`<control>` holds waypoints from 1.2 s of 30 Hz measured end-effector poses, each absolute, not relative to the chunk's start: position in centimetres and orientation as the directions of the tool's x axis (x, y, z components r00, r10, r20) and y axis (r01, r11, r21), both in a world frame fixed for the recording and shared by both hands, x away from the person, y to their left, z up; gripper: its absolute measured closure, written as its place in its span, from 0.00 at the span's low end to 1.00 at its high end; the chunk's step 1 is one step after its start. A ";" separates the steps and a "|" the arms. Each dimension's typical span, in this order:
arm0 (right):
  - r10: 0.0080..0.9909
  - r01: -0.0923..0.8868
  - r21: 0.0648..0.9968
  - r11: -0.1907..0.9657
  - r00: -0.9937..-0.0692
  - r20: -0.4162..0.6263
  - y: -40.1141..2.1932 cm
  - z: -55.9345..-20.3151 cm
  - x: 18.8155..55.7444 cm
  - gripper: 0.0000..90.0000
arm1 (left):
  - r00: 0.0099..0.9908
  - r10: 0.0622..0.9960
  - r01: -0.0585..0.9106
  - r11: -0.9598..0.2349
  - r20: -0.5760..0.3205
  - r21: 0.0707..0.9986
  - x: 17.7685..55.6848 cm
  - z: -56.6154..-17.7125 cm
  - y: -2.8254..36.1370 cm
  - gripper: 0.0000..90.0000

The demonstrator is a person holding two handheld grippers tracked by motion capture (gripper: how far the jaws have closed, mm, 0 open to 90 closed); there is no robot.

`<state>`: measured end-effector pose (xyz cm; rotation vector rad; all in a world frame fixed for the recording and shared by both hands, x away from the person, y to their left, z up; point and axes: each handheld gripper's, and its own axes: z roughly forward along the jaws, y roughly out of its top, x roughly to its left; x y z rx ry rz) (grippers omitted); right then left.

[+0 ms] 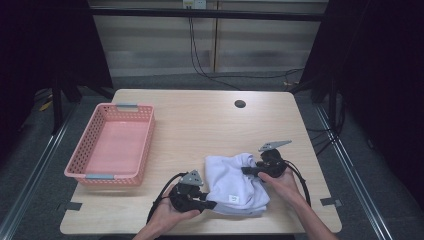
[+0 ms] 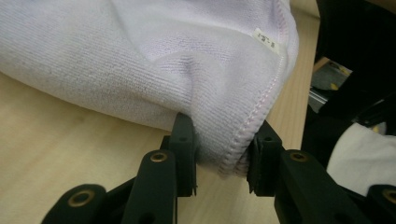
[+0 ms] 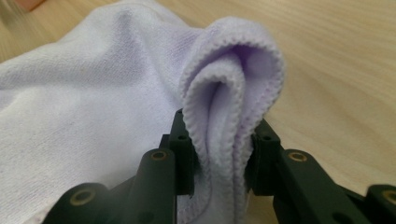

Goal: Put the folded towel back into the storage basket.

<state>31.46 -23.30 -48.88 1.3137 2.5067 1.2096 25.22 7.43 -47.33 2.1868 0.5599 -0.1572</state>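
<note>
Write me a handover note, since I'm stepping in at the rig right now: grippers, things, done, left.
Left gripper: shut on the near hemmed edge of the lilac towel.
Right gripper: shut on a bunched fold at the towel's far edge.
Towel lies crumpled on the table, near the front edge, its label up. Pink basket stands to its left, nothing in it.
Done: both edges gripped.
Left: probably lift, spread or fold the towel, then perhaps move it to the basket.

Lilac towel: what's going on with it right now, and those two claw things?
Left gripper shut on lilac towel hem. Right gripper shut on folded edge. Towel bunched on table. Pink basket apart, nothing blocking.
</note>
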 end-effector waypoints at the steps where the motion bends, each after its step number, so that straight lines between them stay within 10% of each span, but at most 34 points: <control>1: 0.720 0.675 0.667 0.315 -0.628 0.295 -23.4 -48.7 31.5 0.76 | 0.889 0.339 0.451 -0.533 -0.307 0.716 25.3 -47.2 7.5 0.76; 36: 0.669 0.585 0.779 0.224 -0.674 0.314 -24.2 -40.4 35.2 0.76 | 0.892 0.379 0.401 -0.408 -0.248 0.820 28.2 -40.2 9.2 0.76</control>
